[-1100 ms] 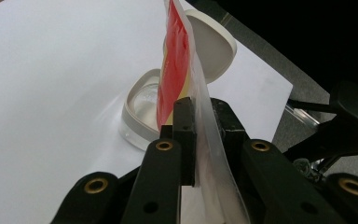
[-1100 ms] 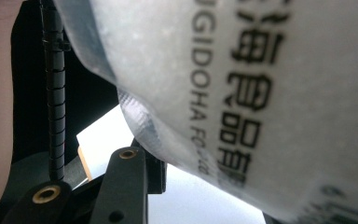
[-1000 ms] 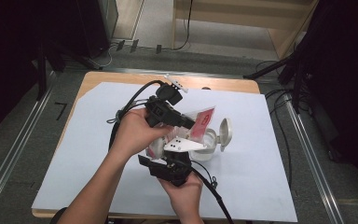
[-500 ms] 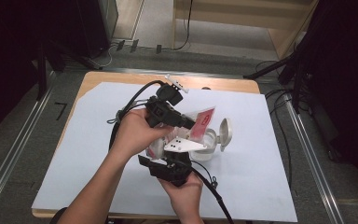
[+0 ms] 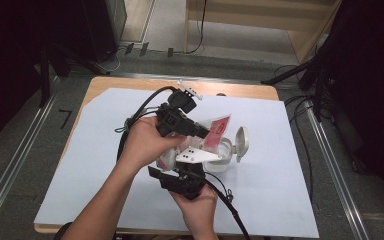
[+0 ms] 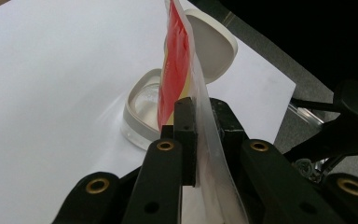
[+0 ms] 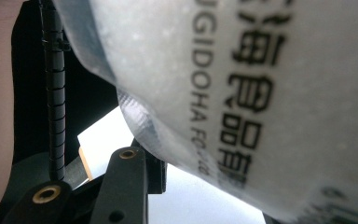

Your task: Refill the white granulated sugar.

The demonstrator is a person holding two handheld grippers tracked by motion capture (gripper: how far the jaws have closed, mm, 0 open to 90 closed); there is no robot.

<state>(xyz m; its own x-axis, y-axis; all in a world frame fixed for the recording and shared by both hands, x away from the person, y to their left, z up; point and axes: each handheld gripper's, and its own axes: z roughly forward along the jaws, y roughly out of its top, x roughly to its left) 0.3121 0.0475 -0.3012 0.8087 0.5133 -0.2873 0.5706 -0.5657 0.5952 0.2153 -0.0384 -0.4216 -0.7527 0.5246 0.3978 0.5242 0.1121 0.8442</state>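
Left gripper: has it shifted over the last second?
No. In the high view the left gripper sits at the same spot beside the white container, clamped on the red-and-clear pouch.

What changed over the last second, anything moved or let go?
Nothing visibly changed. The left claw stays shut on the clear edge of the red pouch, which hangs over the open white container. The right claw stays at the pouch's lower part, with the pouch pressed close in the right gripper view; whether it grips cannot be told. Both hands kept still.
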